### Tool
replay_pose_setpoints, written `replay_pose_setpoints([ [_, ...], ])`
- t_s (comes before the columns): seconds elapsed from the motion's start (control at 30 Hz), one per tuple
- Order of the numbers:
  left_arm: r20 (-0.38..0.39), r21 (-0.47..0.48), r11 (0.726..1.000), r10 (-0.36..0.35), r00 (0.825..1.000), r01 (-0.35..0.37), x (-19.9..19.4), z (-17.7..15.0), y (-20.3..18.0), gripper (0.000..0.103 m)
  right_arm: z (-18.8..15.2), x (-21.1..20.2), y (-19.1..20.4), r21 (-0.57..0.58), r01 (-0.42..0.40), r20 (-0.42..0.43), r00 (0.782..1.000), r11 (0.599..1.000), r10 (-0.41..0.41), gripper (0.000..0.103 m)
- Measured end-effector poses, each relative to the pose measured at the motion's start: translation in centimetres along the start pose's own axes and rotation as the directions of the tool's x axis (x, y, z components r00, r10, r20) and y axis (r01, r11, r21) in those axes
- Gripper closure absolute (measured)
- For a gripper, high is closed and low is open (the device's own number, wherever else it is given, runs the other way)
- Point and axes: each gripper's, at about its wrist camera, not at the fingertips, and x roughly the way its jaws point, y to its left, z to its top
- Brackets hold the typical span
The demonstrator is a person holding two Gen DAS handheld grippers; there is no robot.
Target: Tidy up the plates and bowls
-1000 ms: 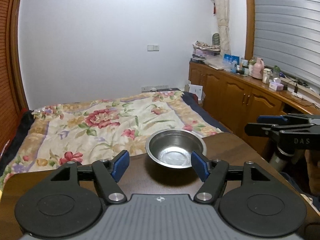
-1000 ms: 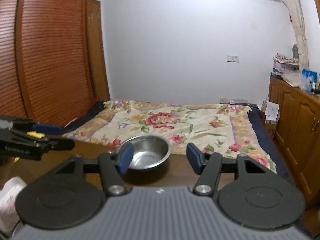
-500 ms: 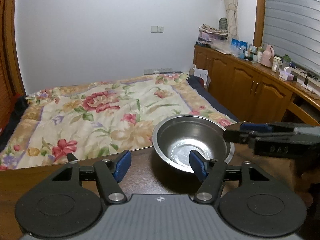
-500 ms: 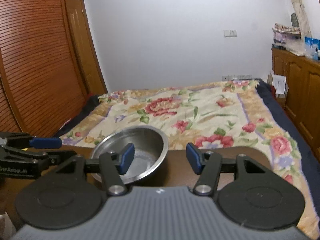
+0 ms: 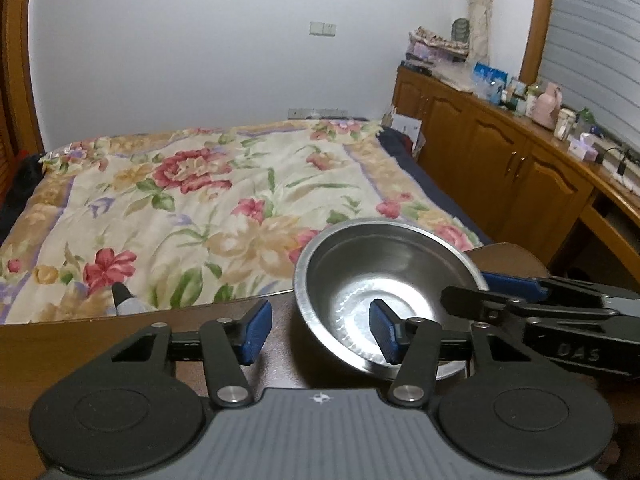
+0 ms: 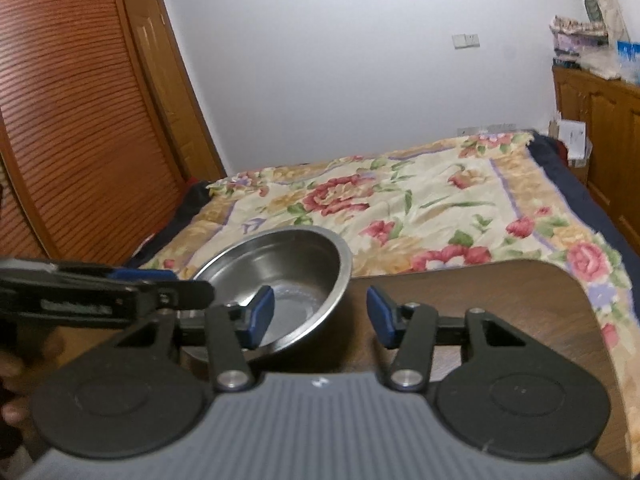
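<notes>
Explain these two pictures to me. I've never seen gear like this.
There is no robot here. A person holds a two-finger clamp tool in each hand, and each tool has a camera looking forward along its fingers. One picture comes from the left gripper, the other from the right gripper. The black arms with blue pads at the bottom of each picture are that tool's own fingers.

A steel bowl sits on a dark wooden table, with a floral bed behind. Both grippers are open, and each straddles one side of the bowl's wall. Nothing is clamped yet.
</notes>
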Motion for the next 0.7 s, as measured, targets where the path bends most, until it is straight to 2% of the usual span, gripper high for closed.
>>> replay_pose_setpoints([
  [0.2,-0.027,-0.007,1.0,0.028,0.999,-0.028,1.0,-0.3,0.7,0.048,0.1,0.4,-0.5,0.04,-0.018,-0.015,1.0,0.999,0.018,0.056],
  [0.3,-0.031,-0.035,0.999,0.008,0.999,-0.009,0.9,-0.2,1.2,0.059,0.0,0.8,-0.6,0.048,-0.03,-0.025,0.999,0.998,0.031,0.063],
  [0.43,-0.045,-0.04,0.999,-0.017,0.999,0.016,0.7,-0.2,1.0,0.086,-0.1,1.1,-0.9,0.075,-0.074,-0.039,0.996,0.994,0.077,0.076],
  [0.53,-0.055,-0.033,0.999,-0.002,0.998,0.0,0.4,-0.1,0.6,0.087,-0.1,1.1,-0.9,0.094,-0.108,-0.049,0.992,0.99,0.113,0.082],
  [0.7,-0.043,-0.025,1.0,-0.002,0.999,0.001,-1.2,0.0,0.4,0.089,0.0,0.7,-1.0,0.124,-0.115,-0.058,0.991,0.986,0.123,0.087],
])
